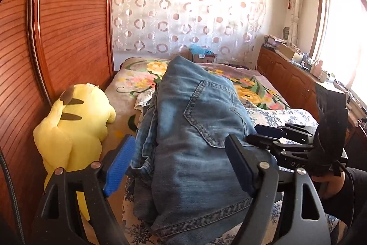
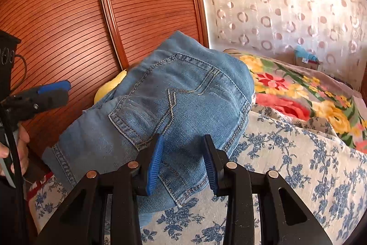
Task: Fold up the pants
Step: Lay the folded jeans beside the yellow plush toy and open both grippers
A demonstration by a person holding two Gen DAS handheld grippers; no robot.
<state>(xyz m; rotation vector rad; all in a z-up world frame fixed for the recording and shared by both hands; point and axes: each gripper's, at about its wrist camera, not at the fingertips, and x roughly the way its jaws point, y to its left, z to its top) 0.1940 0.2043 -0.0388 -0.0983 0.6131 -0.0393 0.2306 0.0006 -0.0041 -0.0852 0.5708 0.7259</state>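
Folded light-blue jeans (image 1: 195, 130), back pocket up, between wide-open left gripper (image 1: 176, 164); right gripper (image 2: 183, 162) half-open, empty.

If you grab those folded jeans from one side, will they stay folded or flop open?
The jeans would probably sag and unfold: they are soft layers, loosely stacked, with rumpled edges showing at the left. They likely feel heavy for cloth, as the denim looks thick. They probably won't slide far on the sheet.
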